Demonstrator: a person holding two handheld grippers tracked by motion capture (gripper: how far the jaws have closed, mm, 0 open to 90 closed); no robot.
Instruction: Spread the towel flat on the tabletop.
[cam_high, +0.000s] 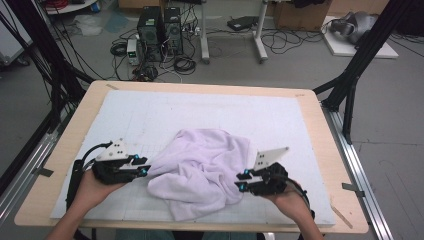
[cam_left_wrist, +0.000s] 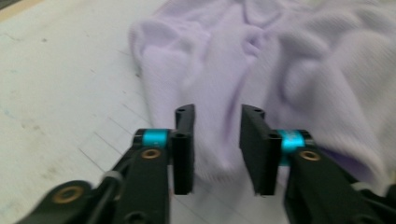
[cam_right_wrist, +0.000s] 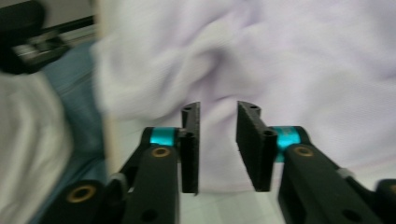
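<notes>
Both the left gripper (cam_high: 145, 166) and right gripper (cam_high: 241, 180) have fingers spread, flanking the crumpled lilac towel (cam_high: 200, 167), seemingly poised to pinch its edges.

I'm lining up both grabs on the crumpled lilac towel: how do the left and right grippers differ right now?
The left gripper sits at the crumpled lilac towel's left edge, pointing right; the right gripper sits at its right edge, pointing left. The left's grey plate lies flatter; the right's tilts up. Both have jaws open with towel fabric in front, neither clamped.
</notes>
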